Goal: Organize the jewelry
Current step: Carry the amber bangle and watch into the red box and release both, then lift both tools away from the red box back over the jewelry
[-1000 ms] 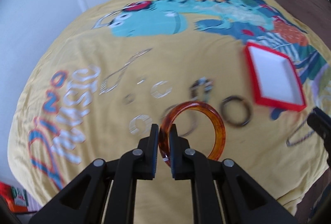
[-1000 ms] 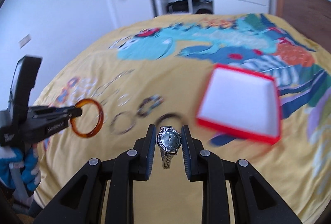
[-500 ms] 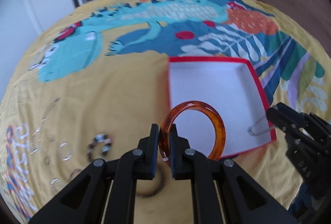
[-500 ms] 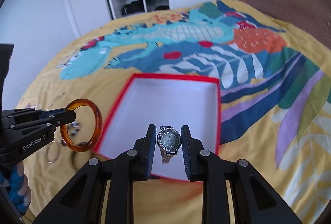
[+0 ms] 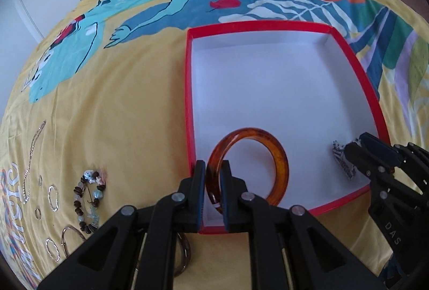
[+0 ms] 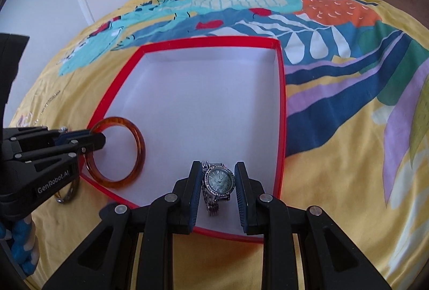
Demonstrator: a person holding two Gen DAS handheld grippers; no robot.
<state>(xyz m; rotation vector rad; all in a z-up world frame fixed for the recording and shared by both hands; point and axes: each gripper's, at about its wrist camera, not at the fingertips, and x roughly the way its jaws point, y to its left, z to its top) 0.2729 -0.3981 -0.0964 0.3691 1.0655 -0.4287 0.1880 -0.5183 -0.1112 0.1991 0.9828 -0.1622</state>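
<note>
A red-rimmed white box (image 5: 189,107) (image 6: 280,113) lies on the yellow bedspread. My left gripper (image 5: 214,169) is shut on an amber bangle (image 5: 278,158), held upright over the box's near left corner; it also shows in the right wrist view (image 6: 139,145). My right gripper (image 6: 218,180) stands over the box's near edge with its jaws a little wider than a silver watch (image 6: 219,181) between them; the watch touches the left finger, and a gap shows at the right finger. The watch's band (image 5: 341,160) shows in the left wrist view by the right gripper (image 5: 356,153).
Left of the box on the bedspread lie a beaded bracelet (image 5: 89,204), several thin silver rings (image 5: 53,194), a silver chain (image 5: 30,161) and a dark ring (image 5: 185,255) partly under my left gripper. Wardrobe shelves and a door stand beyond the bed.
Both grippers moved right from the jewelry row to the box and lowered toward it. The right gripper's jaws have widened around the watch. The bangle stays gripped.
</note>
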